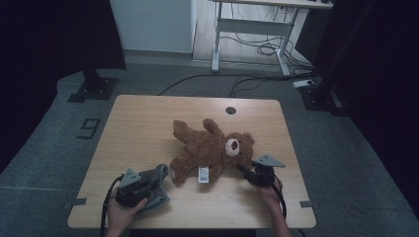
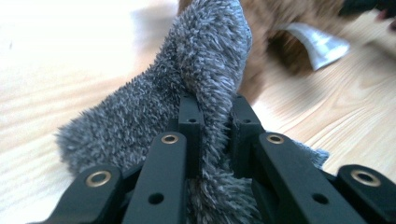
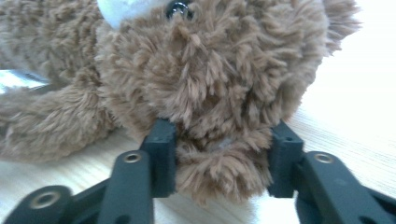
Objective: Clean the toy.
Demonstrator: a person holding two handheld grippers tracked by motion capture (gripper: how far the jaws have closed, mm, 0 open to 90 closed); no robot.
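Left side: the left tool (image 1: 148, 183) rests at the near-left of the tabletop (image 1: 148, 123), held in the person's left hand (image 1: 121, 210). In the left gripper view its jaws are pressed together on a fold of a grey fuzzy cloth garment (image 2: 196, 102), the pile bulging out above and below the pads. The garment lies just to the left of the teddy bear (image 1: 207, 148), its far edge close to the bear's lower leg; whether the two touch cannot be told.

Centre: the teddy bear lies on its back across the middle of the tabletop. Its long axis runs from the legs at the left to the head at the right, tilted slightly toward the far edge at the leg end. A white sewn-in label (image 1: 203, 174) hangs from its near side.

Right side: the right tool (image 1: 245, 170) sits just right of the bear's head, held in the person's right hand (image 1: 271, 192). In the right gripper view its jaws stand on either side of a tuft of brown plush (image 3: 219, 154) at the head, an ear or the edge of the head, with the pads pressing into the fur.

Judgement: the garment is to the left of the bear at the leg end, so the left tool is the nearer to that end. Dressing the bear would call for carrying the garment rightward along the bear's long axis while the right tool steadies the head.
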